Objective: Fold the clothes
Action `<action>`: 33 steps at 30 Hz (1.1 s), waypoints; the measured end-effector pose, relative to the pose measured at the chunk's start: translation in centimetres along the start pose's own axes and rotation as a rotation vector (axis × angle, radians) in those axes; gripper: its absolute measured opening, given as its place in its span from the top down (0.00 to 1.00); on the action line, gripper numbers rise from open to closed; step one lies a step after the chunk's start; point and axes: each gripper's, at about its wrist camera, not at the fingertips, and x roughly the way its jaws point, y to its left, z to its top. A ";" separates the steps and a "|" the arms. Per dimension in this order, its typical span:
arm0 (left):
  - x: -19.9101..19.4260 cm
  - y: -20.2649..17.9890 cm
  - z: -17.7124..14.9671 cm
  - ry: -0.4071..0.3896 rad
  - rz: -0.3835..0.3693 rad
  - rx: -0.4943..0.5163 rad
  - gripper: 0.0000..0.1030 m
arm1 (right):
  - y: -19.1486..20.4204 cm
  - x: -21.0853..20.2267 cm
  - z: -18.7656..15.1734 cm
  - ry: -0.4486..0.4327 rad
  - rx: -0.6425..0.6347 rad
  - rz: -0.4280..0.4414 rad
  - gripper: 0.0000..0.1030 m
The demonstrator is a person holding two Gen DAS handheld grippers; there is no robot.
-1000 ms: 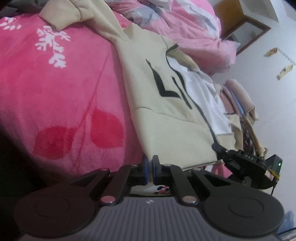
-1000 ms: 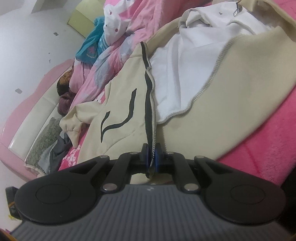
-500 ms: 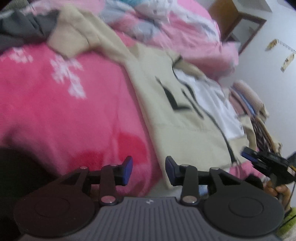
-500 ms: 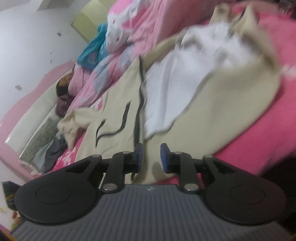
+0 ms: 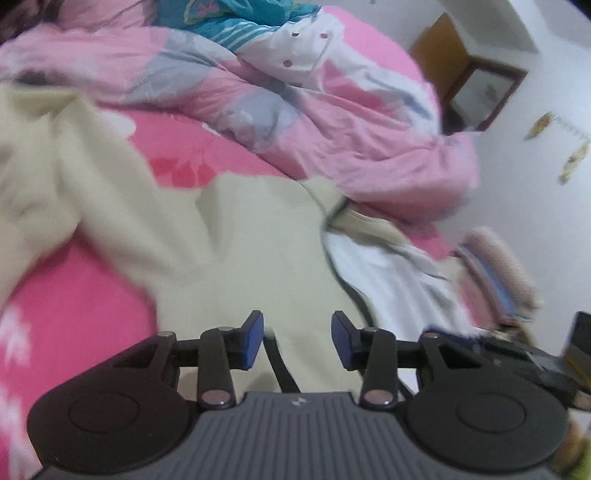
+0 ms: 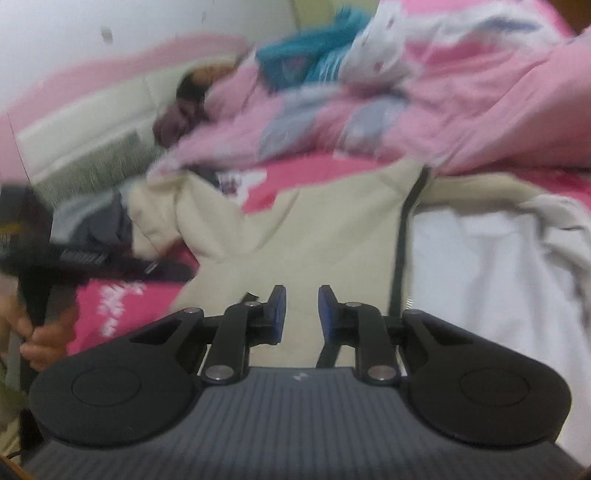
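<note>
The cream zip-up jacket [image 5: 258,258] lay spread on the bed's pink blanket [image 5: 74,314], its front open so that the white lining [image 5: 388,280] showed on the side toward the room's white wall. One sleeve [image 5: 48,184] trailed off across the blanket. A dark zipper edge [image 6: 404,229] ran down the jacket's front, between the cream panel and the lining. A crumpled pink quilt [image 5: 332,110] sat just beyond the jacket's collar end, with a teal garment [image 5: 236,18] on top of it.

The left tongs [image 5: 297,338] were spread, having just been opening, with nothing pinched; cream fabric showed below the gap, and whether the pads touched it could not be told. The right tongs [image 6: 301,312] stood partly apart after opening and then narrowing slightly, with nothing held; they hung over the cream panel beside the zipper. In the right wrist view a hand [image 6: 40,332] gripped the other tool's handle at the frame's left edge. Both views were blurred.
</note>
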 end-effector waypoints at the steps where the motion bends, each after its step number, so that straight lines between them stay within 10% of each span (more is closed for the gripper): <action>1: 1.6 0.0 0.7 -0.011 0.028 0.027 0.61 | -0.2 1.8 0.5 0.031 -0.009 -0.006 0.84; 8: 10.2 2.8 3.2 -0.017 0.106 0.018 0.65 | -4.1 7.4 -0.3 0.248 0.024 -0.086 0.87; 18: 11.9 3.6 2.4 -0.053 0.091 0.058 0.62 | -11.9 14.6 9.6 0.117 0.054 -0.285 0.87; 25: 12.0 3.2 2.0 -0.065 0.101 0.090 0.61 | -18.6 23.4 12.6 0.037 0.236 -0.250 0.88; 33: 11.9 3.3 1.9 -0.067 0.097 0.087 0.61 | -23.1 22.6 13.0 -0.068 0.523 -0.149 0.96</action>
